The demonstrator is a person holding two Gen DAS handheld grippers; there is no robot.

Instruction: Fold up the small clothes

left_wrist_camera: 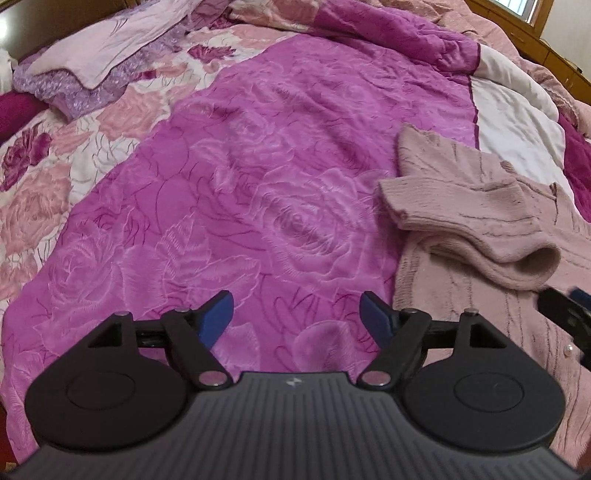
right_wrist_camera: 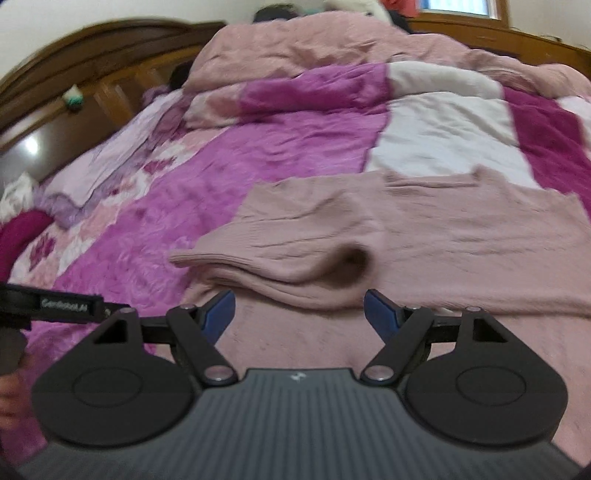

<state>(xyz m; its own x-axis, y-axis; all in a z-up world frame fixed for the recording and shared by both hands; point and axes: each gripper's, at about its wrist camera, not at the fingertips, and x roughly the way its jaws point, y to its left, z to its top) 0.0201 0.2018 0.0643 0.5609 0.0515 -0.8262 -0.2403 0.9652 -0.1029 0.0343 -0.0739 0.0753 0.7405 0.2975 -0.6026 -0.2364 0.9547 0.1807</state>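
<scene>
Closest in, the left gripper hangs over the magenta rose-pattern blanket with its blue-padded jaws spread wide and nothing between them, just plush fabric underneath. The right gripper is the same deal, jaws wide apart and empty, except it sits above the pink knit sweater instead. That sweater is lying flat on the bed, on the right side of the blanket from the left wrist view, with one sleeve folded across the body so the open cuff (dark hole, kind of gaping) points toward the right gripper. You can spot the tip of the right gripper poking in at the right edge of the left view, over the sweater's lower part, and a small white button shows there too. Past the sweater the blanket turns into a white panel and then a darker magenta patch. Off to the left there's a pink and white floral sheet, with a lilac pillow beyond it. Farther back is a bunched-up dusty pink duvet, then the dark wooden headboard curving around, and a window at the very top. The right view is pretty blurry, so fine detail back there is hard to make out.
</scene>
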